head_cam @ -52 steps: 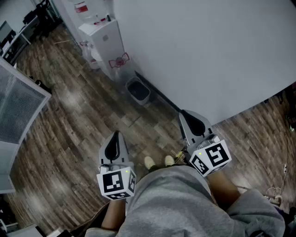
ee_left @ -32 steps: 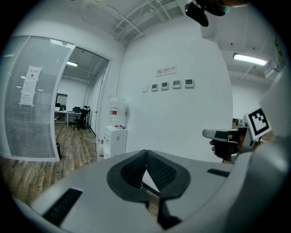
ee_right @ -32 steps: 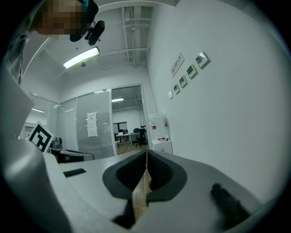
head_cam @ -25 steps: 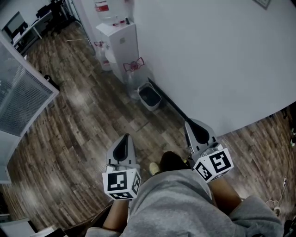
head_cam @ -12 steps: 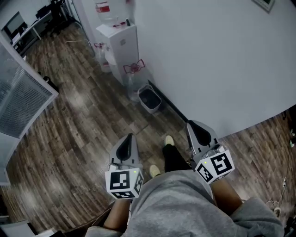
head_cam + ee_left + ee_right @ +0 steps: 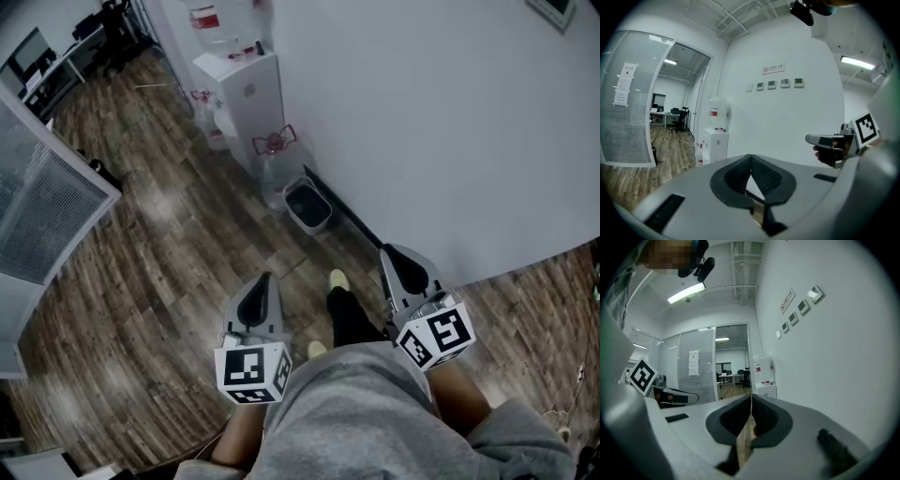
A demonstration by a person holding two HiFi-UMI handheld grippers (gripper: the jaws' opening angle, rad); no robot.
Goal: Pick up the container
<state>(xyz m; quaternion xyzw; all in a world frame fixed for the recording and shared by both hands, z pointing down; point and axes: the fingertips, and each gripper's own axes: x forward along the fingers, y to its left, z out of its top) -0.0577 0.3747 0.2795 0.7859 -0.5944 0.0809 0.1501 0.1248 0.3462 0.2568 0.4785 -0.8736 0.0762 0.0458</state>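
- Grippers: two, the left gripper (image 6: 264, 279) and the right gripper (image 6: 388, 251).
- Marker cubes (image 6: 251, 372): two, one on each gripper.
- Water dispenser (image 6: 246, 94): one.
- Waste bin (image 6: 308, 206): one.
- Wall plates (image 6: 780, 83): five, in one row.
- Wall sign (image 6: 772, 69): one.
- Shoes (image 6: 337, 278): two.

Brown wood-grain floor (image 6: 169, 244), white wall (image 6: 422, 112), grey bin (image 6: 319, 226), grey left gripper (image 6: 264, 277) and right gripper (image 6: 387, 250) carrying black-and-white marker cubes (image 6: 251, 372)
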